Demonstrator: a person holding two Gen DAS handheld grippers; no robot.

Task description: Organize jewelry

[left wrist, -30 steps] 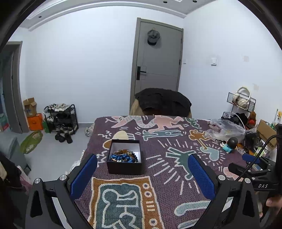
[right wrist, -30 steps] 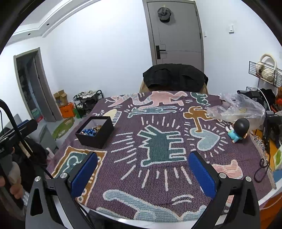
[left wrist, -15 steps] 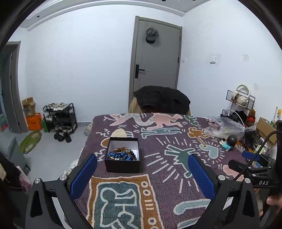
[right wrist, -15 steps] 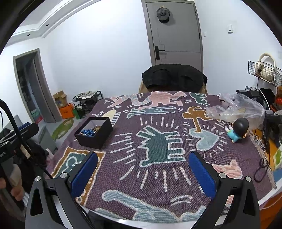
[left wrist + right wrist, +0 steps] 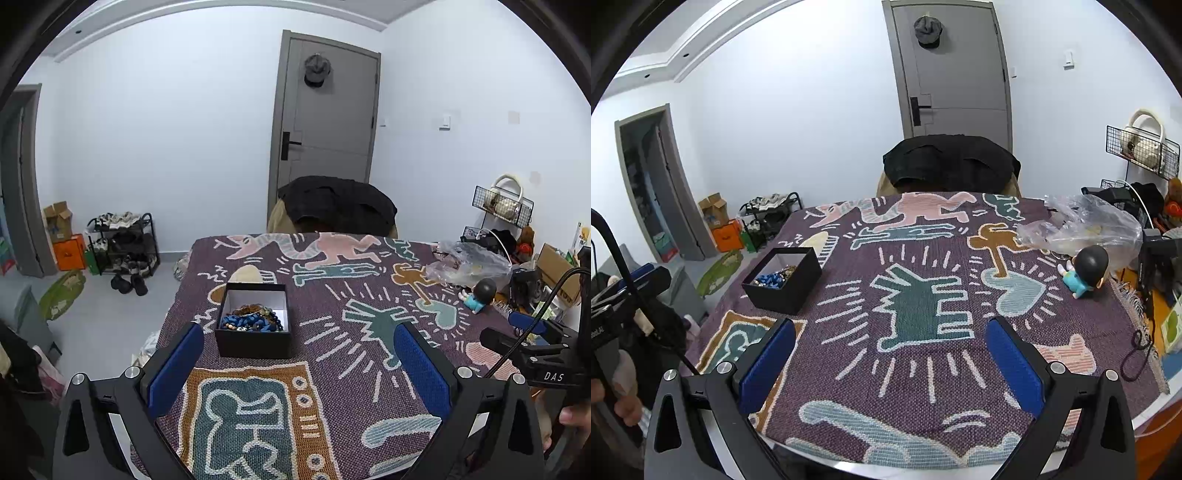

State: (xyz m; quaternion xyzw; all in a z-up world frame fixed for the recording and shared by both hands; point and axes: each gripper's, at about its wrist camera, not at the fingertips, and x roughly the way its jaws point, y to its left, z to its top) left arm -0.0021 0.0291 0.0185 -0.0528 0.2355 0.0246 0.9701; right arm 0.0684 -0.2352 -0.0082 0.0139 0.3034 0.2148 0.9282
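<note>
A black open box (image 5: pixel 254 336) stands on the patterned cloth, left of the table's middle, holding a heap of blue and brown bead jewelry (image 5: pixel 251 320). The same box (image 5: pixel 783 277) shows at the left in the right wrist view, its beads (image 5: pixel 774 277) partly hidden by the wall. My left gripper (image 5: pixel 298 365) is open and empty, held above the near edge just behind the box. My right gripper (image 5: pixel 891 363) is open and empty above the table's front middle. Each gripper shows at the edge of the other's view.
A crumpled clear plastic bag (image 5: pixel 1082 225) and a small doll figure (image 5: pixel 1084 269) lie at the table's right side. A chair draped with a dark jacket (image 5: pixel 338 206) stands at the far edge. Wire racks, boxes and cables crowd the right; a shoe rack (image 5: pixel 123 242) stands at the left wall.
Both views have shifted slightly: the left gripper has drawn back and tilted, so the box sits a little further off. The right gripper barely moved. Both stay open.
</note>
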